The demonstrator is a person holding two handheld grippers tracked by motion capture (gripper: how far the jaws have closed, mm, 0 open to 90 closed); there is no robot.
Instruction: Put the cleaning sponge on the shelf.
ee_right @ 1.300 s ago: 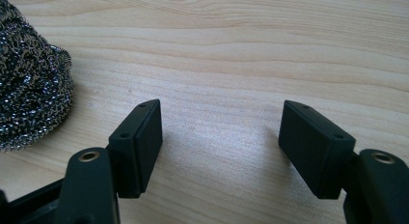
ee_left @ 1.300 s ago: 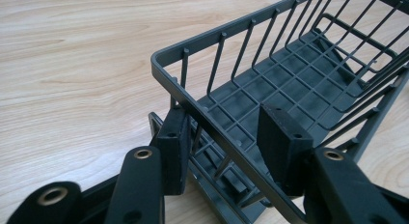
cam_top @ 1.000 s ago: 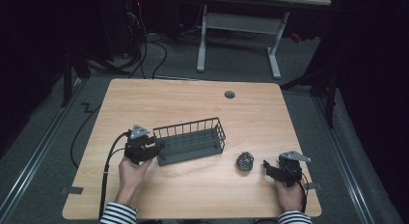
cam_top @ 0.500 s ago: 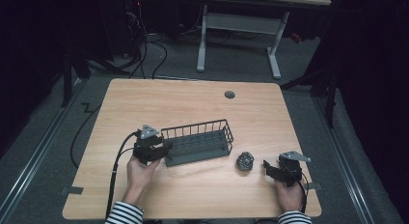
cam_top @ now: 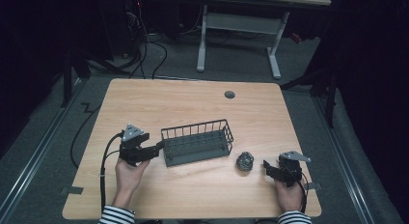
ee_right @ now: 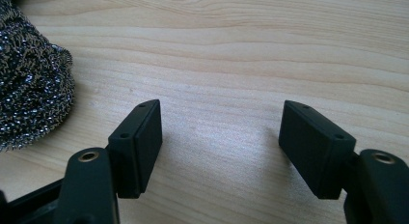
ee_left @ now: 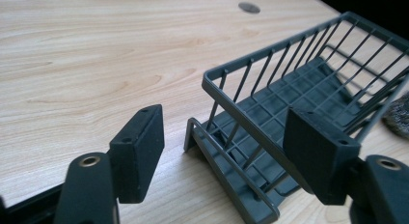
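Wire basket (cam_top: 197, 142) sits on the table (cam_top: 193, 98) slightly left of centre, long axis running left-right and skewed a bit, right end farther from the person. Dark grey, open top, slatted floor. In the left gripper view its near end (ee_left: 270, 132) looks tipped: the base corner shows apart from the tabletop, upper rim leaning over it.

Left gripper (cam_top: 156, 149) is at the basket's left end. Jaws have just been opening and now stand wide, with the basket's end wall between them. The right-hand pad (ee_left: 318, 154) sits over the wire rim; contact can't be confirmed from this angle. The other pad (ee_left: 137, 151) is off the basket, over bare wood. No grip on it. Left hand (cam_top: 129, 173) wraps the gripper body, grey three-cornered plate on top, cable trailing back toward the table's near edge.

Steel-wool scourer (cam_top: 244, 161) lies on the table just off the basket's right near corner, apart from it. In the right gripper view it sits at the left edge (ee_right: 29, 79), outside the jaws.

Right gripper (cam_top: 266, 165) is near the scourer, pointing toward it, not touching. Jaws partly open, bare wood between the pads (ee_right: 140, 147), nothing held. Right hand (cam_top: 288, 192) rests near the table's front right corner.

Round grey grommet (cam_top: 229, 94) is set in the tabletop toward the far edge, well apart from everything else.
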